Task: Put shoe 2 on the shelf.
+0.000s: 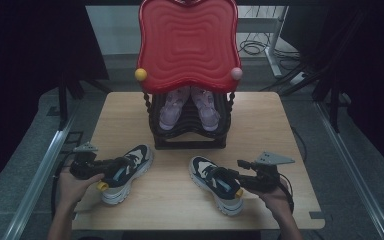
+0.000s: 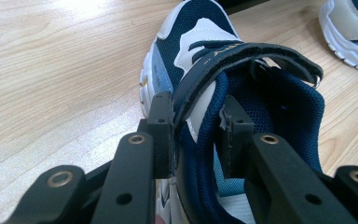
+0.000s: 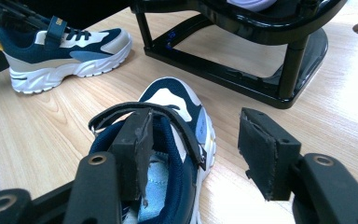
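A person seated at a pale wooden table (image 1: 180, 200) works on a pair of navy, white and beige strapped sneakers, one tool in each hand. The left tool (image 1: 111, 165) is clenched on the left sneaker (image 1: 127, 172): in the left gripper view one pad presses the outside of the collar and strap while the other sits inside the shoe's opening, the side wall pinched between them. That sneaker lies at the table's front left, toe pointing towards the rack. The right tool (image 1: 244, 172) stands released over the right sneaker (image 1: 215, 184) at the front right; in the right gripper view one jaw rests inside the shoe's opening and the other stands well apart from its side, over bare wood. Behind both shoes, at the table's far middle, a black plastic shoe rack (image 1: 187, 127) holds a pair of pale lilac sneakers (image 1: 190, 107) beneath a red wavy moulded top panel (image 1: 187, 42).
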